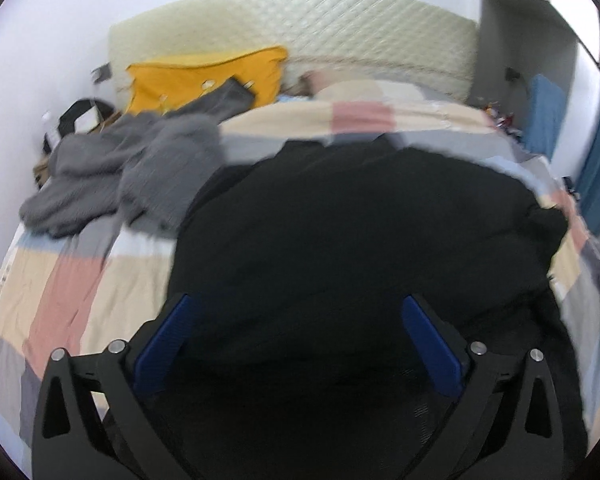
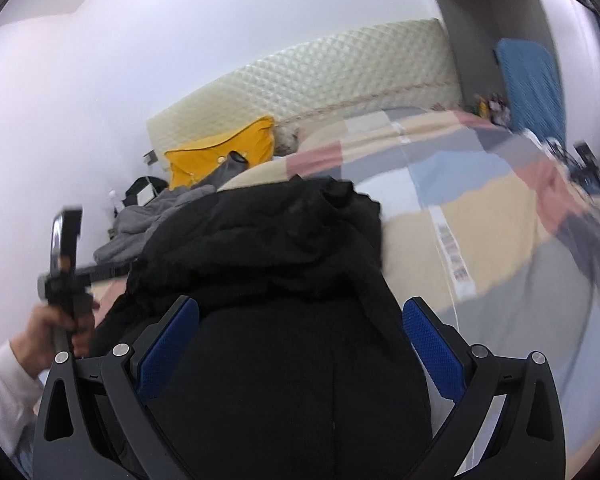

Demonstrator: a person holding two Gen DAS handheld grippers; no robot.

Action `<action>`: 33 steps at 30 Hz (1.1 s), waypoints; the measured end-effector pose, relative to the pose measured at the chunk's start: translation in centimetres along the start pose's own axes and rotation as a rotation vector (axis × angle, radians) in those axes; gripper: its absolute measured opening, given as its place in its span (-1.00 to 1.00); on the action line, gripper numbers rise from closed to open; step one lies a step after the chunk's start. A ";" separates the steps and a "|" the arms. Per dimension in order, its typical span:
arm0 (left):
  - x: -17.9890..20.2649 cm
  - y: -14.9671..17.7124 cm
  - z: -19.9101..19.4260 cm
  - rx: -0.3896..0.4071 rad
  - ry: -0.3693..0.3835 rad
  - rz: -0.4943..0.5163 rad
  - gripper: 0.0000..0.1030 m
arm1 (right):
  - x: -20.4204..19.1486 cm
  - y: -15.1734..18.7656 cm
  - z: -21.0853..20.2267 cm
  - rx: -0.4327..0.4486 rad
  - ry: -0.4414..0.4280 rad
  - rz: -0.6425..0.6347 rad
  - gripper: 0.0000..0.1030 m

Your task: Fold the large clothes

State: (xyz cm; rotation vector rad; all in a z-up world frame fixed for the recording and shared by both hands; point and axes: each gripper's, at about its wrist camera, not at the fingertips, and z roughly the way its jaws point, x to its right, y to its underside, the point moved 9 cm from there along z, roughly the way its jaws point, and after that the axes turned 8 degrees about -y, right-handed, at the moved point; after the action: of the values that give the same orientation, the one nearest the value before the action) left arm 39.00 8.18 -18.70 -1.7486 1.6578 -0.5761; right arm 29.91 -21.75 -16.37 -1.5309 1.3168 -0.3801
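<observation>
A large black garment (image 1: pixel 360 220) lies bunched on the checked bed cover (image 1: pixel 60 280). My left gripper (image 1: pixel 296 304) hovers over its near part, blue pads spread wide and nothing pinched between them. In the right wrist view the same black garment (image 2: pixel 268 240) heaps up in thick folds ahead of my right gripper (image 2: pixel 300 308). That gripper is also open, with dark cloth filling the gap below its pads but not pressed by them. At the left of that view a hand (image 2: pixel 48 336) in a white sleeve holds the other gripper's handle.
A grey fleece garment (image 1: pixel 132 168) lies crumpled at the bed's far left, with a yellow bag (image 1: pixel 204 76) behind it against the cream quilted headboard (image 1: pixel 340 28). A blue cushion (image 1: pixel 544 112) stands at the far right by the wall. The cover (image 2: pixel 480 200) lies bare right of the garment.
</observation>
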 end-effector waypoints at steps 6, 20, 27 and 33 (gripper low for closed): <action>-3.2 3.7 4.0 -0.108 -0.102 0.075 1.00 | 1.9 -2.6 5.9 -0.042 -0.054 0.072 0.99; -8.2 5.3 8.4 -0.144 -0.224 0.041 1.00 | 6.0 -5.6 17.2 -0.105 -0.041 0.182 0.47; -9.7 2.9 7.1 -0.054 -0.231 -0.091 1.00 | 6.7 -4.7 17.6 -0.130 -0.018 0.169 -0.17; -13.4 2.7 6.6 -0.083 -0.161 -0.360 1.00 | 1.0 -6.4 14.9 -0.070 -0.135 0.050 -0.65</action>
State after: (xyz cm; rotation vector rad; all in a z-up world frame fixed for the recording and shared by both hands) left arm 40.42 22.44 -23.59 -2.1147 1.2815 -0.5153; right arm 45.17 -16.23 -17.63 -1.5508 1.2707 -0.1976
